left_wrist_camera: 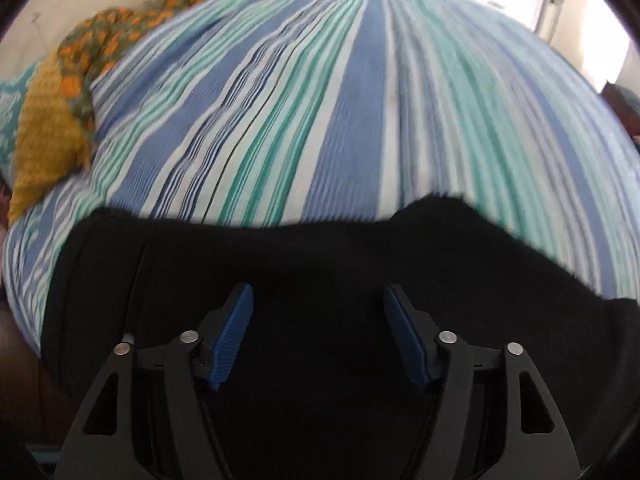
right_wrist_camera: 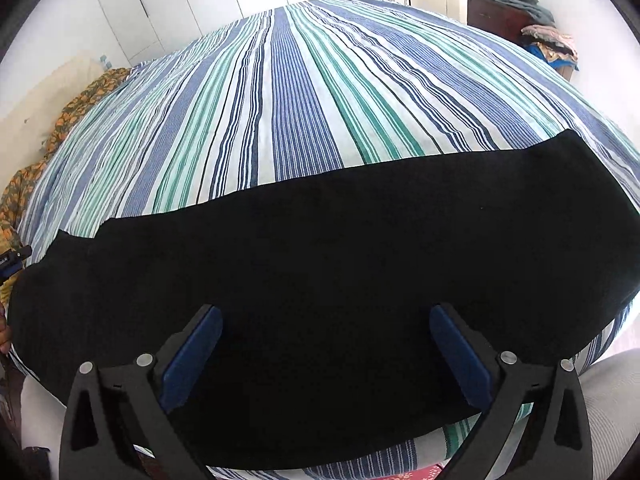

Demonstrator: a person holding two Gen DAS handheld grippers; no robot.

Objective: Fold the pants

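1. The black pants [right_wrist_camera: 320, 272] lie as one long band along the near edge of the bed [right_wrist_camera: 288, 92]; I judge them folded lengthwise already, the crosswise folds are left
2. My left gripper [left_wrist_camera: 318, 312] and right gripper [right_wrist_camera: 326, 328] hang over the cloth, both spread apart, holding nothing
3. An orange patterned cloth [left_wrist_camera: 108, 36] lies at the far left corner, well apart; nothing blocks me

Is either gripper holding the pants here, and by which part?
Nothing is held: left gripper and right gripper are both open above the black pants.
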